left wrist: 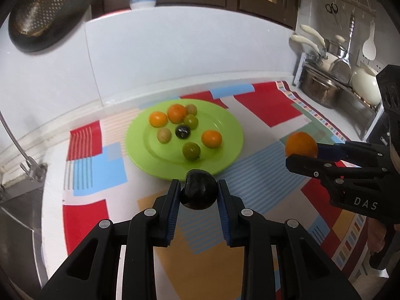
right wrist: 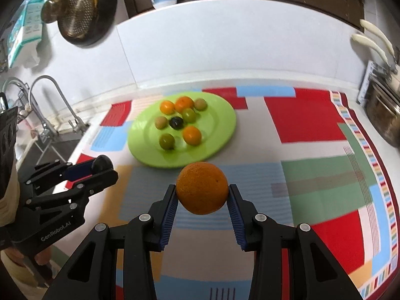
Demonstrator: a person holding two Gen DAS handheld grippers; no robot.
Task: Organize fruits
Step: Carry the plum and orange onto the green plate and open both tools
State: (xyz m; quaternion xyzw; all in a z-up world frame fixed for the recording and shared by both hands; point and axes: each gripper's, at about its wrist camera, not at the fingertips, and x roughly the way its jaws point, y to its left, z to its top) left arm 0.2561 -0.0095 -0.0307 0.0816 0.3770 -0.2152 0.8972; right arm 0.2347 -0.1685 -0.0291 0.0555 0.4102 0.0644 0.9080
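Patterned cloth (right wrist: 312, 115); round pebbled orange (right wrist: 202, 188)

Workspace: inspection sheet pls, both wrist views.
Surface: patchwork cloth over a white counter.
Job's things: green plate holding eight small fruits: three orange, two green, two tan, one dark.
Clutter: nothing seen on the cloth.
Grippers: left tongs shut on a dark fruit; right tongs shut on an orange; both short of the plate.
Cables: nothing seen.
Surroundings: faucet left, pots right, colander on the wall.
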